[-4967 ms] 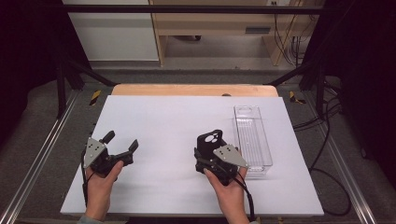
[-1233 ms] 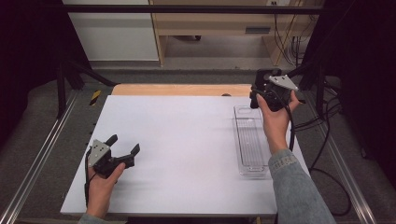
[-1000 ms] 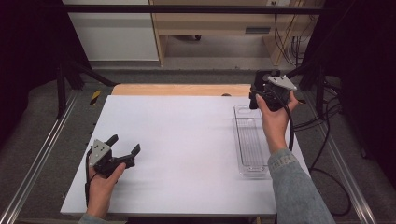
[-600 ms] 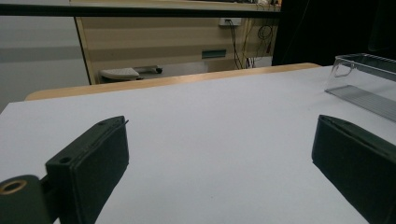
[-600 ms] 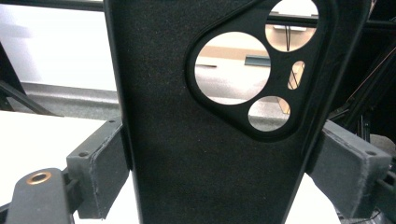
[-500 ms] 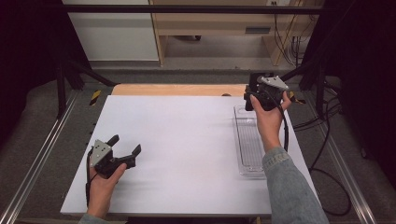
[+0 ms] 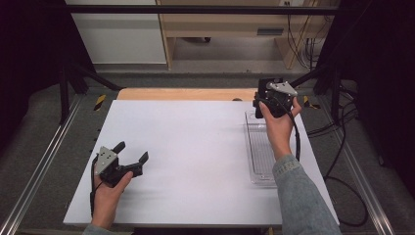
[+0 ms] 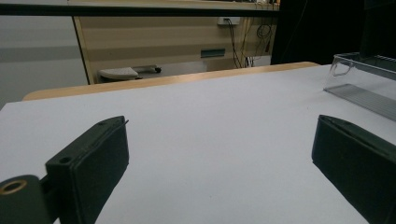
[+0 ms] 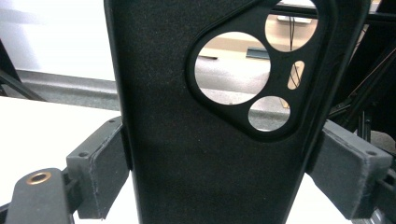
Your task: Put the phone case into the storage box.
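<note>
The right gripper (image 7: 268, 99) is hovering at the far end of the worktop (image 7: 195, 147), its jaws pinching a flat black phone case with round camera cutouts (image 9: 219, 116) by its two long edges. In the right gripper view the case is standing upright between the pads, one pad (image 9: 105, 163) pressing on each side. The long clear plastic tray with a ribbed floor (image 7: 262, 156) is lying just below and behind those jaws, toward the person's side.

The step in hand looks like bringing the case down into the tray. To do that well, the person should be tipping the case flat and lining its length up with the tray's long axis before lowering, keeping the pinch steady until the case is resting on the ribbed floor, and only then spreading the jaws.

The left gripper (image 7: 132, 164) is sitting near the close edge of the worktop, its jaws spread wide with nothing but bare white surface between them; the tray is well off to their right.

Compared with five seconds ago, the right gripper has gone from beside the tray's near end to beyond its far end, and within the last second it has been drifting down and slightly inward. The left gripper has stayed put.
</note>
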A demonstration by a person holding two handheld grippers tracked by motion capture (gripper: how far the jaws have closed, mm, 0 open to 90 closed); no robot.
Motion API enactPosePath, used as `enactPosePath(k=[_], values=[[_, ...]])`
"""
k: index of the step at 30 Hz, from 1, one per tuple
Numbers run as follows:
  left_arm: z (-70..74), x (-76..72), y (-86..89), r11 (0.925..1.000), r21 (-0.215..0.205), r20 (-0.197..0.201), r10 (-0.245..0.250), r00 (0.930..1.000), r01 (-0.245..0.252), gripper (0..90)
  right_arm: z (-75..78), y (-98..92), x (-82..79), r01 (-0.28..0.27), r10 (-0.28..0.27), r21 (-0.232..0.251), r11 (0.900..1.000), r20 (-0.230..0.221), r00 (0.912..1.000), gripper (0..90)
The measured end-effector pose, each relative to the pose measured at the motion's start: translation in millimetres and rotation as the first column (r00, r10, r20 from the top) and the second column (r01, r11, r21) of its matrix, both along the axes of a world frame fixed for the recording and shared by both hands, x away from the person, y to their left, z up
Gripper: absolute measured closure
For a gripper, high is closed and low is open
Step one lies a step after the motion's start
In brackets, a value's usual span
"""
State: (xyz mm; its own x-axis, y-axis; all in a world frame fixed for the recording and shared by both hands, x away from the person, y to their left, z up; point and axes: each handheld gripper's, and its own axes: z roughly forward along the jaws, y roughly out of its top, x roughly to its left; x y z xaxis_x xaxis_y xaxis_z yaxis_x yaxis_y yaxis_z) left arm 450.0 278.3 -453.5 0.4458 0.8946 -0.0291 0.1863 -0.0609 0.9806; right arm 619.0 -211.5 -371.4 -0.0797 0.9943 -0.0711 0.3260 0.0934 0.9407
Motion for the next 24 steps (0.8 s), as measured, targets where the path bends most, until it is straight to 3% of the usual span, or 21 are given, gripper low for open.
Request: enactPosePath(k=[16, 19, 24], values=[[0.1, -0.2, -0.8, 1.0, -0.001, 0.0, -0.004, 1.0, 0.004, 4.2, -12.3, 10.7, 3.2, -0.013, 0.013, 0.023, 1.0, -0.015, 0.9998, 14.0], [-0.1, -0.1, -1.4, 1.0, 0.0, 0.0, -0.007, 1.0, 0.007, 4.1, -16.4, 11.7, 5.2, -0.011, 0.012, 0.049, 0.999, -0.022, 0.9997, 14.0], [-0.1, -0.1, -1.2, 1.0, 0.0, -0.001, -0.008, 1.0, 0.008, 4.1, -20.3, 15.0, 7.7, -0.01, 0.011, 0.042, 0.999, -0.026, 0.9996, 14.0]])
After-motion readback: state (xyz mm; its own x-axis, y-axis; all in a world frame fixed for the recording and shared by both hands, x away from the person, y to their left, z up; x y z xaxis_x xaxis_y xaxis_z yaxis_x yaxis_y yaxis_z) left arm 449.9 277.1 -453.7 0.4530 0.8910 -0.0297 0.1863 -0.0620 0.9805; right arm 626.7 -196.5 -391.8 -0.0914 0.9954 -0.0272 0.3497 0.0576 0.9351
